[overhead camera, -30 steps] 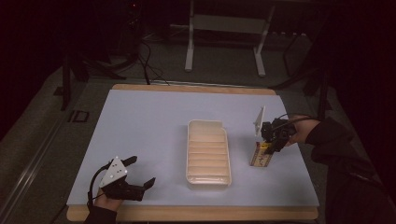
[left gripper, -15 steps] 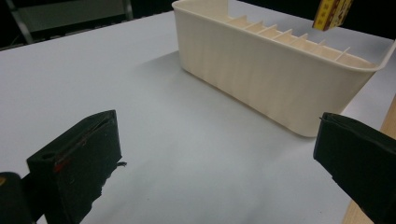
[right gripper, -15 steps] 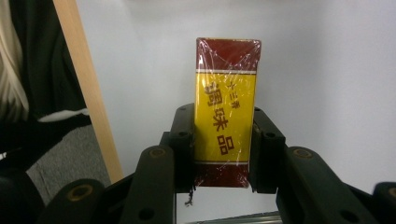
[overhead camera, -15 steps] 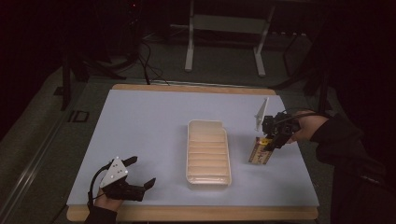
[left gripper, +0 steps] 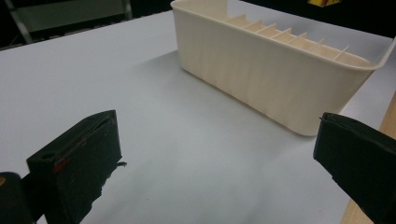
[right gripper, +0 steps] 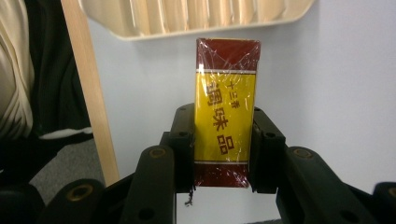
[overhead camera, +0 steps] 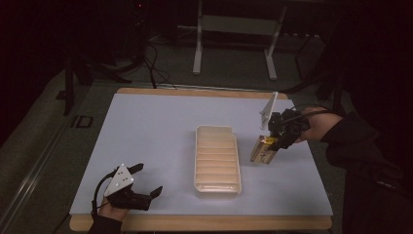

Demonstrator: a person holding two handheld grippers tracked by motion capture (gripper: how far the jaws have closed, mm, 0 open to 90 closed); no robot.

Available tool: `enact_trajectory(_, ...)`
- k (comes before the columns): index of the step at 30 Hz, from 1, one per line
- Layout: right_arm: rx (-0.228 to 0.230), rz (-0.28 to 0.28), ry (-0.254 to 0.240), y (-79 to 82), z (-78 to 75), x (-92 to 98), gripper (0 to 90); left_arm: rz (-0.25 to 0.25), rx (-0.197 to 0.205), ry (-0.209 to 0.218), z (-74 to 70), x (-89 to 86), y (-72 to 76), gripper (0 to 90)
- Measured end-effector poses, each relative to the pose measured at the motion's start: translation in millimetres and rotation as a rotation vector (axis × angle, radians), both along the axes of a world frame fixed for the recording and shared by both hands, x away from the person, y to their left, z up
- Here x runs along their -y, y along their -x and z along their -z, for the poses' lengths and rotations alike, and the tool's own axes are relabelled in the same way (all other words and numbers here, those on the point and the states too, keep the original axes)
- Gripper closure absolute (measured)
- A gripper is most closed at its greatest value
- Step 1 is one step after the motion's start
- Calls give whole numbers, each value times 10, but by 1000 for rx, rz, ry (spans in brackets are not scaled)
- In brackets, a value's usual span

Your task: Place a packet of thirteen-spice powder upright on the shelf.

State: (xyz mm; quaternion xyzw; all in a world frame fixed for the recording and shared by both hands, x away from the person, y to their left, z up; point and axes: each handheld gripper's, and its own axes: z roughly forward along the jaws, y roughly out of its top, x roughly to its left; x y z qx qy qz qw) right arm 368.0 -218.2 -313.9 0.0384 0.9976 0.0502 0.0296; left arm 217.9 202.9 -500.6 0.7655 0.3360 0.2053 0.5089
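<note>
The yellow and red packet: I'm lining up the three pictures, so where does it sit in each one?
High view: the packet hangs right of centre, in the right gripper, just right of the cream tray.
Left gripper view: a yellow scrap at the top edge, beyond the tray, may be the packet; too little to tell.
Right gripper view: the packet stands at centre between the jaws.
Shared landmark: the ribbed cream tray.
</note>
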Motion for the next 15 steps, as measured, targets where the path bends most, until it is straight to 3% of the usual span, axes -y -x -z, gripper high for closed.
enact_trajectory(7, 19, -27, -61, 24, -87, -123, 677, 2, 1, -1, -1, 0, 2, 10)
enact_trajectory(15, 47, -45, -173, 40, -106, -284, 677, 3, 0, -2, 1, 3, 3, 9)
